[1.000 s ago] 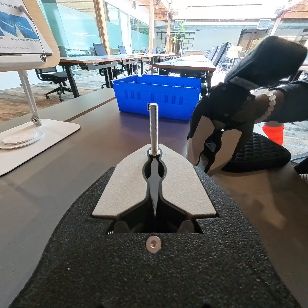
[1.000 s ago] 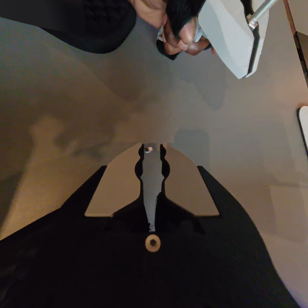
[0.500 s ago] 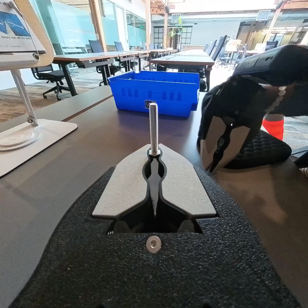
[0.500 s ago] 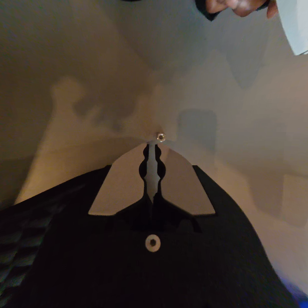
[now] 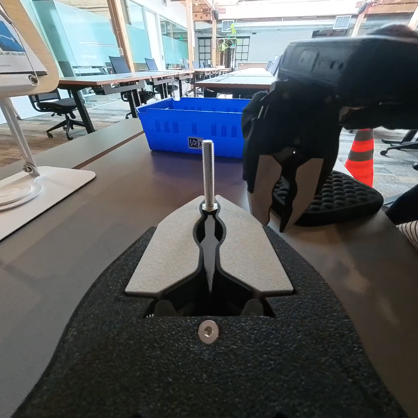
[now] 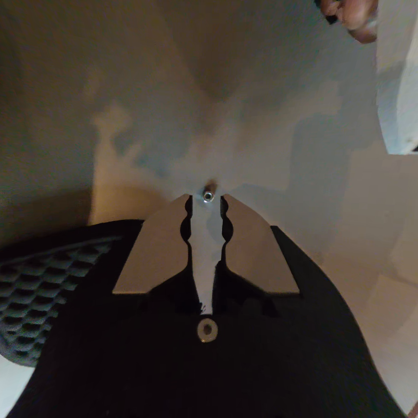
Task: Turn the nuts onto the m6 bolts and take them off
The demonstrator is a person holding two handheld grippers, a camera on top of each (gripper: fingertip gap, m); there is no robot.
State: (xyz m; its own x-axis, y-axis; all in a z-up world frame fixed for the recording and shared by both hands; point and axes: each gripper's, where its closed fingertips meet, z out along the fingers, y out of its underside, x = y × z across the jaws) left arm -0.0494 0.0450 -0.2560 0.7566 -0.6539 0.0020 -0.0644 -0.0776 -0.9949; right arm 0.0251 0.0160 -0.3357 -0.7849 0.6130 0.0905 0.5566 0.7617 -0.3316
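My left gripper is shut on the head of a silver M6 bolt, whose threaded shaft stands upright above the fingertips. My right gripper is open and points down at the brown table. A small silver nut lies on the table between its fingertips, and neither pad touches it. In the left wrist view the right gripper hangs tips-down just right of the bolt, with its jaws apart. The nut is not visible in that view.
A blue bin stands behind the bolt. A white stand base is at the left, and a black honeycomb pad and an orange cone at the right. A hand and the left gripper's finger show at the upper right. Left tips to right tips: about 11 centimetres.
The right gripper's jaws narrowed half a second ago with the nut just ahead of the tips, then opened wide again around it. The left gripper still holds the bolt upright.
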